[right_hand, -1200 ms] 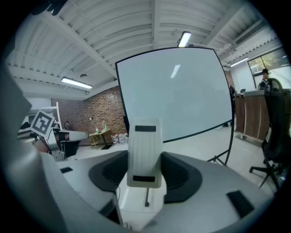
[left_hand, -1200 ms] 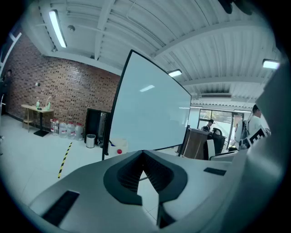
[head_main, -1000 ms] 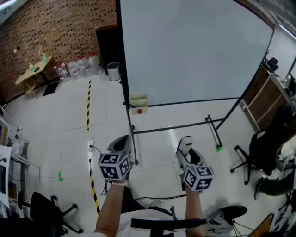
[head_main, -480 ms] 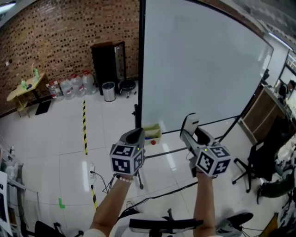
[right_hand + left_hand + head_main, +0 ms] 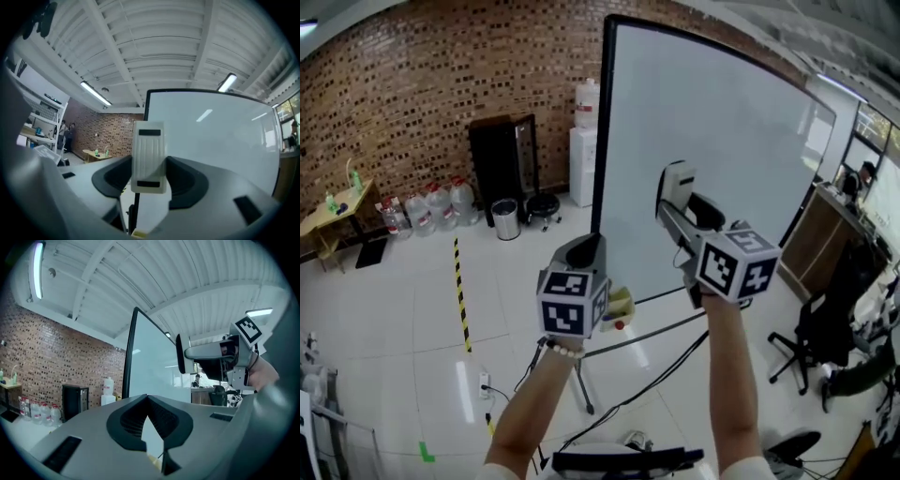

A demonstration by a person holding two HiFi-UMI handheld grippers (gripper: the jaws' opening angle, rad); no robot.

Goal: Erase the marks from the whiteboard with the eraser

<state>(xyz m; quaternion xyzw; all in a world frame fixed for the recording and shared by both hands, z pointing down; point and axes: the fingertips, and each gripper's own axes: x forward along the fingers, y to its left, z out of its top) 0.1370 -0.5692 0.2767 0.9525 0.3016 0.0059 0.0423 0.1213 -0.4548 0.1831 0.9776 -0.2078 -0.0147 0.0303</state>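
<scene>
The right claw (image 5: 150, 178) pinches the white eraser (image 5: 149, 154) upright, held up near the whiteboard (image 5: 722, 150); contact can't be judged. The left claw (image 5: 147, 399) is pressed together, lower, beside it.

Bright, even light falls from tube lamps (image 5: 96, 93) on the ceiling (image 5: 154, 47) above the whiteboard (image 5: 220, 140), which mirrors them as pale streaks. The floor (image 5: 412, 309) in front of the whiteboard shows soft glare and weak shadows. Wide-angle lenses bow the whiteboard's frame, and both gripper views darken at their corners. The eraser (image 5: 149, 157), close to the lens, looks slightly soft.
</scene>
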